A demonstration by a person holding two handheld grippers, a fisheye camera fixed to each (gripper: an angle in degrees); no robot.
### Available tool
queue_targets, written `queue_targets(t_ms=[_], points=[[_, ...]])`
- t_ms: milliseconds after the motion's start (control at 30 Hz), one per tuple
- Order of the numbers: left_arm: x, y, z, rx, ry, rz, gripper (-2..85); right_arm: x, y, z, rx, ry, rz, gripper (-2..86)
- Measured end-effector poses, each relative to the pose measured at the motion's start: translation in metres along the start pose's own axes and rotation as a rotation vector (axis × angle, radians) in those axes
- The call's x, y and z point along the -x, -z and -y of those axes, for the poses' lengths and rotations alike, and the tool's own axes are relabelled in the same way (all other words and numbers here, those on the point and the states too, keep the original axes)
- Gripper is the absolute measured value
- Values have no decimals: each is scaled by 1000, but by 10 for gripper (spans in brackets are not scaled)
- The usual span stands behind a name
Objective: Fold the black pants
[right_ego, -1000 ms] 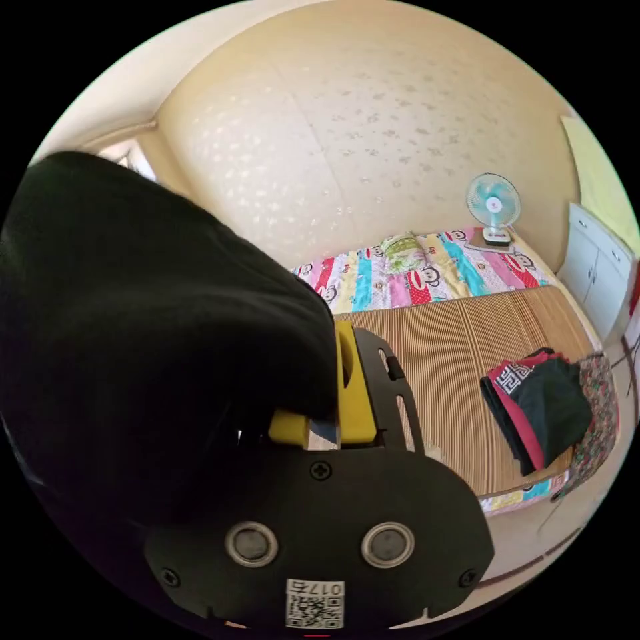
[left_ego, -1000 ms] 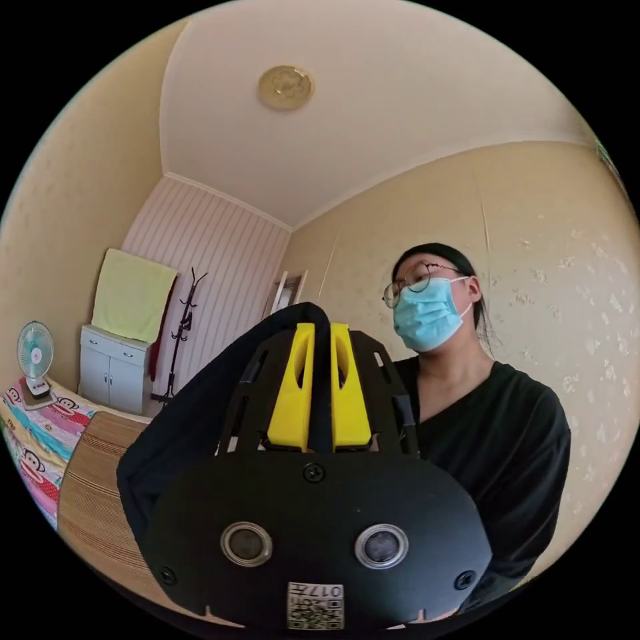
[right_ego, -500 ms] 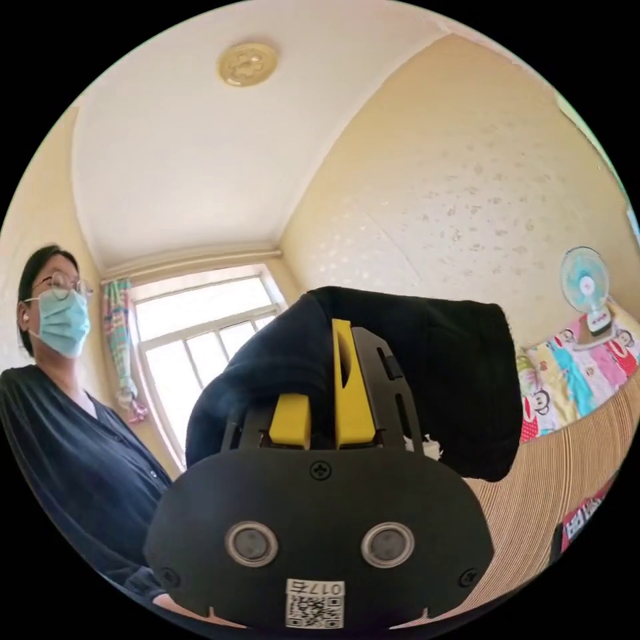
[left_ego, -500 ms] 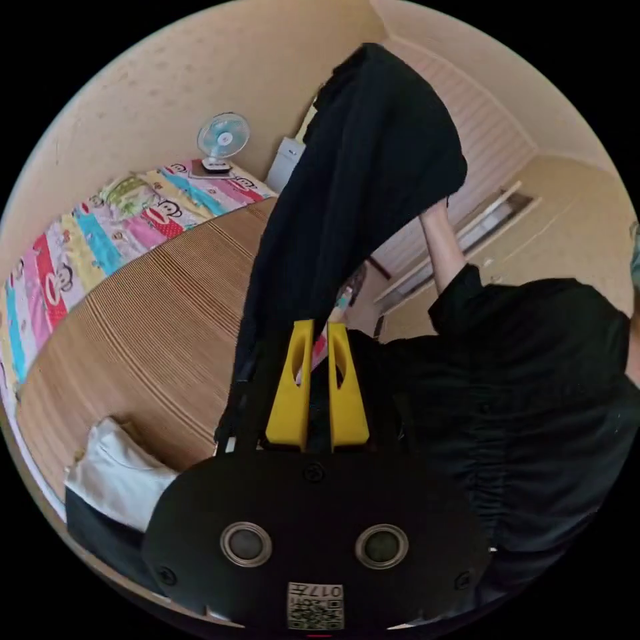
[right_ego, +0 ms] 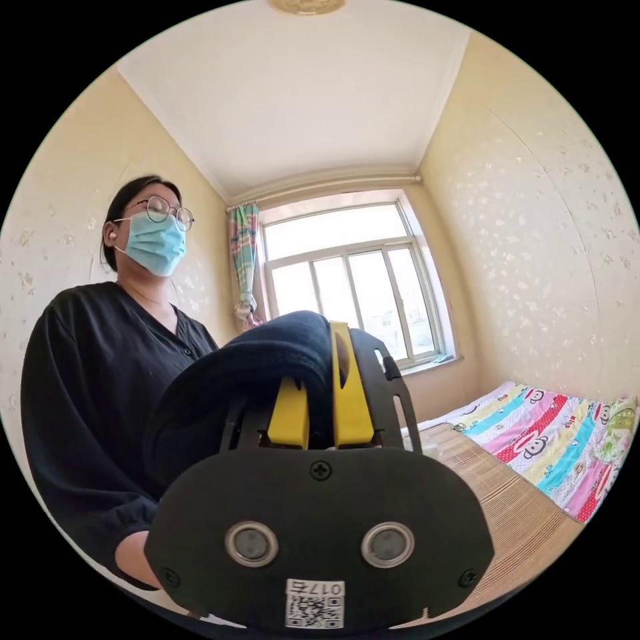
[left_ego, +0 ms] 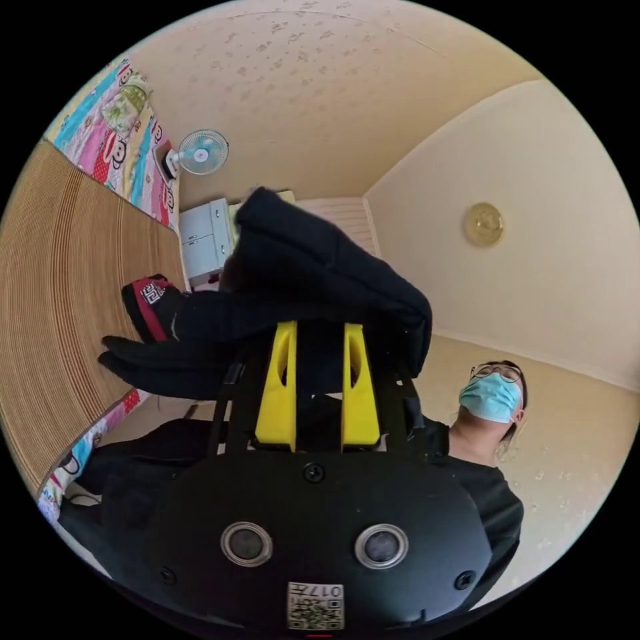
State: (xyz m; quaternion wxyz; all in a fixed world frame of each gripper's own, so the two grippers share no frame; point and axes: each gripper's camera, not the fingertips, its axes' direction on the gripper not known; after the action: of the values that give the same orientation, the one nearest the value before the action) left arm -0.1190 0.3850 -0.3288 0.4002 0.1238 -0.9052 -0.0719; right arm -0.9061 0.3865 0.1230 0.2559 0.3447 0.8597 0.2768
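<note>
The black pants (left_ego: 320,287) are bunched across the tips of my left gripper (left_ego: 320,330) and trail off toward the woven bed mat (left_ego: 60,280). Its yellow jaws stand a little apart with dark cloth filling the gap, so it is shut on the pants. In the right gripper view, another part of the pants (right_ego: 260,360) lies humped over my right gripper (right_ego: 320,350), hiding the tip of one jaw. That gripper's jaws are close together and shut on the cloth. Both grippers are held up in the air in front of the person (right_ego: 100,373).
A pile of folded dark and red clothes (left_ego: 150,300) lies near the mat's edge. A cartoon sheet (right_ego: 553,433) covers the bed beside the mat (right_ego: 507,493). A small fan (left_ego: 200,152) and white cabinet (left_ego: 203,240) stand by the wall; a window (right_ego: 347,287) is behind.
Both cameras have swung round sharply with the hands. The pants, held up long half a second ago, now sit bunched over the left jaws, which stand wider apart. The right gripper keeps its hold.
</note>
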Motion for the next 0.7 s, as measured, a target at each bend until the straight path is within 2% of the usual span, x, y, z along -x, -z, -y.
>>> queue_targets(t_ms=[100,200,367,533,700], points=[[-6,33,4,-15,34,-251,115,0,27,-5,-68,43,61,64],[-19,62,11,-42,75,-358,123,-14,59,-19,-220,-3,132,66],[-60,107,34,-66,92,-292,148,-39,94,-63,-446,-53,303,69],[-81,163,42,-166,186,-125,157,-47,96,-89,-530,-69,389,69],[-103,192,49,-167,203,-410,147,-42,95,-91,-464,-13,383,70]])
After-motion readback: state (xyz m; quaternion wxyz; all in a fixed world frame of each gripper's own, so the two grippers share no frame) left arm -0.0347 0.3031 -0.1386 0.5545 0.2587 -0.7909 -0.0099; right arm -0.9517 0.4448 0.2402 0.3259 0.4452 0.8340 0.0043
